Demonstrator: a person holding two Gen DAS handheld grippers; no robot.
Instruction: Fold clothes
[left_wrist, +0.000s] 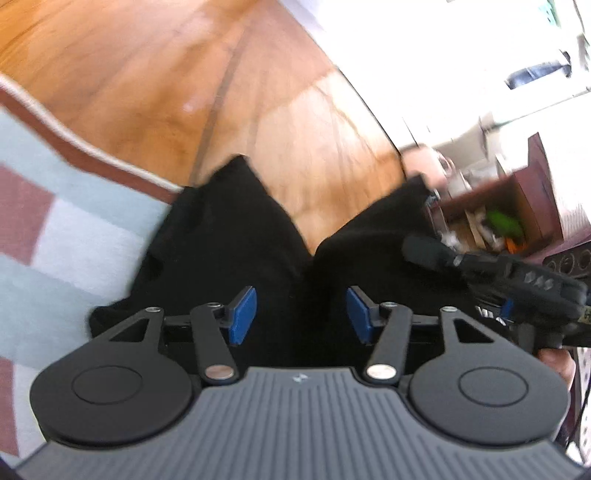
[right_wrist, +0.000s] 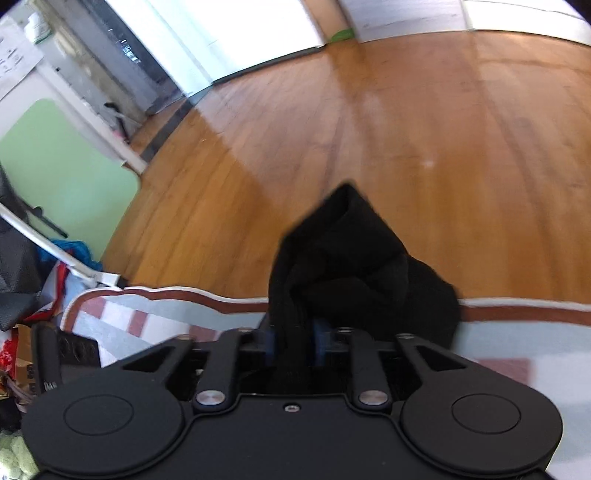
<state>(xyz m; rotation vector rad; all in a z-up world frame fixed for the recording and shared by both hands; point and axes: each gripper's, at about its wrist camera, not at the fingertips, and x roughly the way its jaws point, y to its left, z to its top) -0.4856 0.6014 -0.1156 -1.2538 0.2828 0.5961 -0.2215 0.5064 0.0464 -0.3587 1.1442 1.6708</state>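
Blanket (left_wrist: 74, 236): left of the left jaws, flat woven cloth in pale blue, white and rust-red checks, a rust band and a cream scalloped edge along its far side
Left gripper (left_wrist: 301, 314): two blue ribbed pads on black linkage arms, standing about half open, nothing pinched between them
Black garment (left_wrist: 236, 236): soft, matte, knit-looking cloth lying under and ahead of the left jaws, parted into two lobes with a wedge of floor showing between; its left lobe overlaps the blanket's edge, its right lobe runs off toward the other tool
Wooden floor (left_wrist: 147, 74): beyond the jaws, glossy orange-brown boards with long seams and window glare
Right gripper, seen from the left (left_wrist: 509, 288): black body to the right of the left jaws, against the garment's right lobe; its pads are hard to make out here
Open box (left_wrist: 517, 214): far right of the left jaws, dark reddish walls, mixed clutter inside with something green; blurred
Right gripper (right_wrist: 294, 341): blue pads only narrowly apart, a bunched fold of the garment (right_wrist: 354, 258) runs down between them; whether the pads press on it cannot be told
Garment at the right jaws: thick ribbed folds heaped into a peak just ahead of the pads, hiding the blanket edge (right_wrist: 184, 295) behind it
Clutter (right_wrist: 44, 280): far left of the right jaws, a white bar, blue and red fabrics, a pale green panel
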